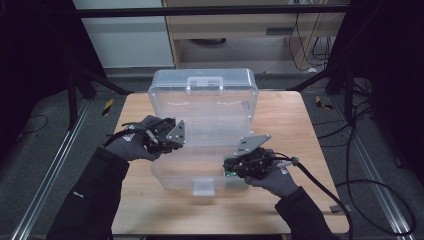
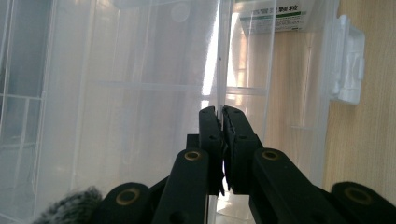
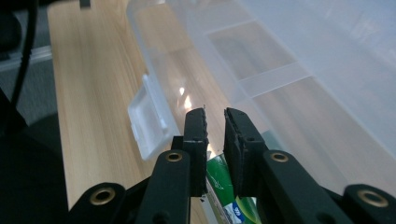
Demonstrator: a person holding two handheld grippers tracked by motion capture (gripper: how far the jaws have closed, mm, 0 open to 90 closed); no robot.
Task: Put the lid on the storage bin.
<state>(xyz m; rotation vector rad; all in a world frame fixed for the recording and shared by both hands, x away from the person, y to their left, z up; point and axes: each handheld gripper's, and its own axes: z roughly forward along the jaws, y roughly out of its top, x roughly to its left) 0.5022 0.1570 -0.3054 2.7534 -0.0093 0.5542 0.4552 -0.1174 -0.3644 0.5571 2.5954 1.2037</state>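
**Clear box open on the table, both grippers at its edges**

Wooden table (image 1: 280, 120) mid-frame in the high view, dark floor, rails and cables all round, pale cabinets across the top. Clear plastic box (image 1: 200, 170) sitting centre, lid (image 1: 204, 105) tilted up behind with a handle at its top, white latch (image 1: 203, 187) at the lower front edge. Inside the box, lower right, a green packet (image 3: 223, 184), partly cut off by jaws; a printed label (image 2: 275, 17) at upper right of the left gripper view, text too small to read. Left gripper (image 2: 220, 122) clamped shut on a thin clear wall of the box. Right gripper (image 3: 215, 123) above the box's front rim, jaws a narrow gap apart, gripping nothing.
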